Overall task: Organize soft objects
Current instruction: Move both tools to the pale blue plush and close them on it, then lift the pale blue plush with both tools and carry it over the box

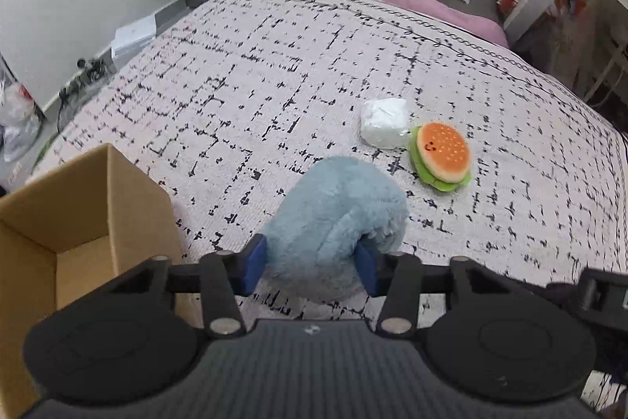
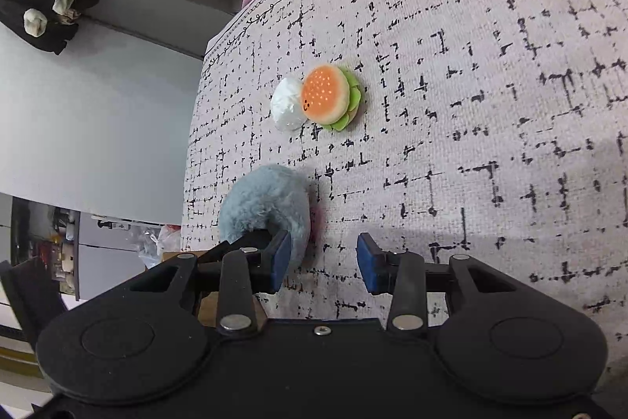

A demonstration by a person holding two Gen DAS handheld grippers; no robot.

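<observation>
Patterned bedspread (image 1: 298,73) carries everything: left tongs (image 1: 312,264) clench the blue plush toy (image 1: 337,218) beside the cardboard box (image 1: 78,207); swing it over the opening before releasing; right tongs (image 2: 324,262) gape, idle

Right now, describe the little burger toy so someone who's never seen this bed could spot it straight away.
Look on the bed, on the pale bedspread crossed with broken black lines. Beyond the fluffy blue plush gripped in the left tool sit two small things touching: a plain white soft lump and the burger plush. The burger has an orange speckled bun, a smiley face and a green lettuce frill.
</observation>
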